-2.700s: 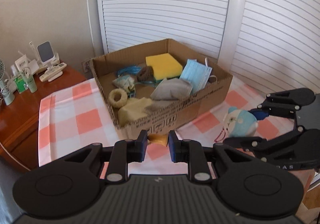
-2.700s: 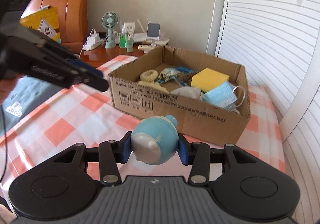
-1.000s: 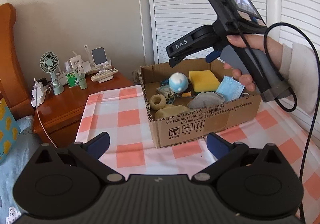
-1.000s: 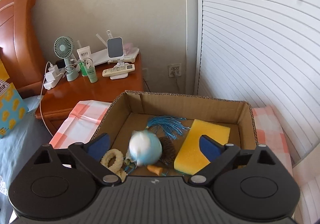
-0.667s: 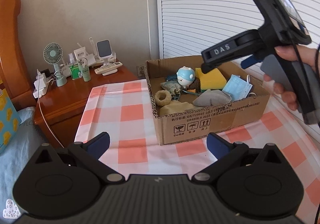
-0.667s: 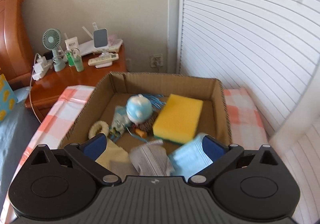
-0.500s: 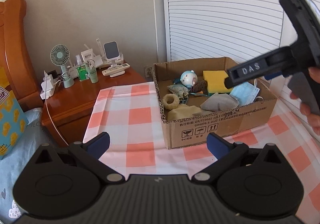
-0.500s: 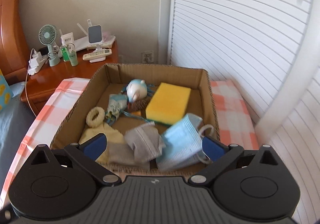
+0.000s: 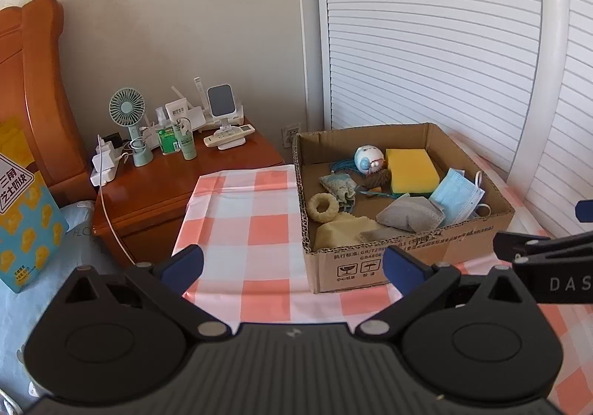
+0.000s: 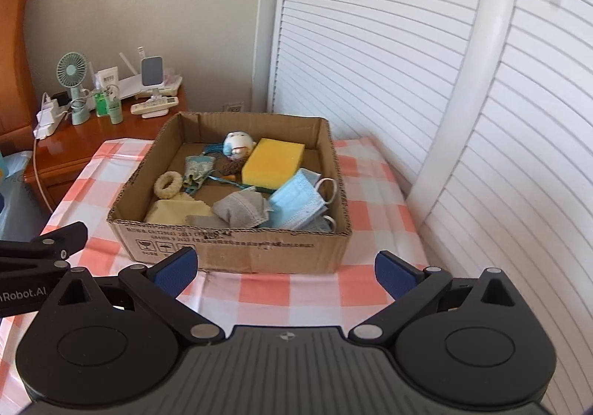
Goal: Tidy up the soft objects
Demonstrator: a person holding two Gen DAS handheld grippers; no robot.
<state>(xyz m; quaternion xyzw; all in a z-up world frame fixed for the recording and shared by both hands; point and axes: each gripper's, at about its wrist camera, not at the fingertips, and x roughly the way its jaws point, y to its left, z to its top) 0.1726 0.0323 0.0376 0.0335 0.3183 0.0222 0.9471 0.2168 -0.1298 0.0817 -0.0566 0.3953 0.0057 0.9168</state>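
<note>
On the checked tablecloth (image 10: 289,289) sat the cardboard box (image 10: 237,248), and every soft thing visible lay inside it: the yellow sponge (image 10: 272,164), the blue face mask (image 10: 296,205), the grey cloth (image 10: 241,209), the pale yellow cloth (image 10: 176,211), the cream ring (image 10: 168,185) and the round blue plush toy (image 10: 239,144) near the back wall. Both tools hung short of the box, well apart from it. The left gripper (image 9: 292,268) had its jaws spread wide with nothing between them, and the right gripper (image 10: 285,268) likewise stood open and empty. No soft item showed on the cloth outside the box, so the sorting looked close to done or finished. The risks from here seemed small. The mask lay high against the right wall with an ear loop (image 10: 326,188) near the rim, so a careless reach into the box might snag it and drag the mask out. A jaw catching the front wall might also shove the light box across the cloth.
</note>
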